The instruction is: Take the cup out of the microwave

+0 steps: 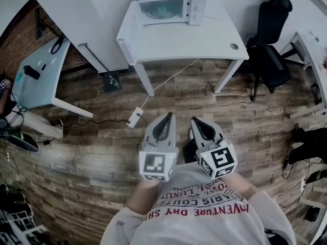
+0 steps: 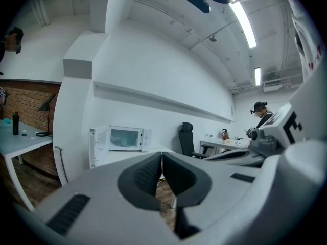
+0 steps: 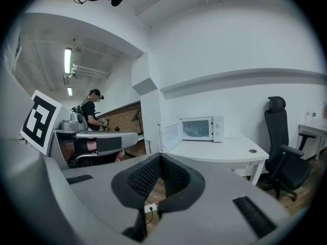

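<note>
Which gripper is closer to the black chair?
Right. The right gripper is on the same side as the black chair; the left gripper is beside it, farther off. Both are far from it.

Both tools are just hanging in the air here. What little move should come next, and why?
Probably step toward the white table to bring the microwave within reach. Its door looks swung open, but the left gripper and right gripper hang well short of it over the floor, jaws shut and empty. The cup can't be made out yet.
</note>
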### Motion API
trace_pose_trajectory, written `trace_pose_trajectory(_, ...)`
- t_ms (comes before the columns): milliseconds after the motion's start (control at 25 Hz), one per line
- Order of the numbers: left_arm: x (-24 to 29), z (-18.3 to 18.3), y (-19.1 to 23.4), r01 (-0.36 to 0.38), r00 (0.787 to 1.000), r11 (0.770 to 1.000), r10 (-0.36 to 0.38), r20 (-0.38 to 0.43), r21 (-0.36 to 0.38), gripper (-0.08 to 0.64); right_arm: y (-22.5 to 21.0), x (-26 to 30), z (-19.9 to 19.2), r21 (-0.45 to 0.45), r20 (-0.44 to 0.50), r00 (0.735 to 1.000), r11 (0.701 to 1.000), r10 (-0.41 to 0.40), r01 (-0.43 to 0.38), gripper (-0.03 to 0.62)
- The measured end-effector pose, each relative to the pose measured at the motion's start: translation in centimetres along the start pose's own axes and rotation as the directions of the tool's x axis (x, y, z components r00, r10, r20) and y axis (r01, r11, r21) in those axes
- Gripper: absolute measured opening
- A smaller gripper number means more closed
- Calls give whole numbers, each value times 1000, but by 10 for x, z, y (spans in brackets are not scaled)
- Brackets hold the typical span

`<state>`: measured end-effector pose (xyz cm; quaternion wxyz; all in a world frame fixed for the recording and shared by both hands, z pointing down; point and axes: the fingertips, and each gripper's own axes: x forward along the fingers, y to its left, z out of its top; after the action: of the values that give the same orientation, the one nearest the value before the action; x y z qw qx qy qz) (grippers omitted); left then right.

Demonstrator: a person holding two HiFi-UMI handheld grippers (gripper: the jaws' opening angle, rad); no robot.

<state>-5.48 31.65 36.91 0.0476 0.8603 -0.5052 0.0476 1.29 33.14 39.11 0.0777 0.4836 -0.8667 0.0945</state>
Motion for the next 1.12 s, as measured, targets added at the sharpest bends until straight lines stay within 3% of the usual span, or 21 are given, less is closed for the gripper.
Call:
trace_pose_trajectory(680, 206, 43, 15, -80, 997, 997, 80, 1, 3, 8, -184, 110, 66, 23, 27, 996, 996, 89, -90, 11)
trace_pose_trajectory(880, 245, 45, 16, -101, 995, 995, 101, -14, 1, 8, -222, 136, 72, 58, 17, 993, 991, 121, -122, 11)
trace_pose_trajectory(1120, 272, 36, 37, -132, 990, 991, 131, -51, -25, 8, -233, 165, 69, 77, -6, 986, 983, 167, -166, 11)
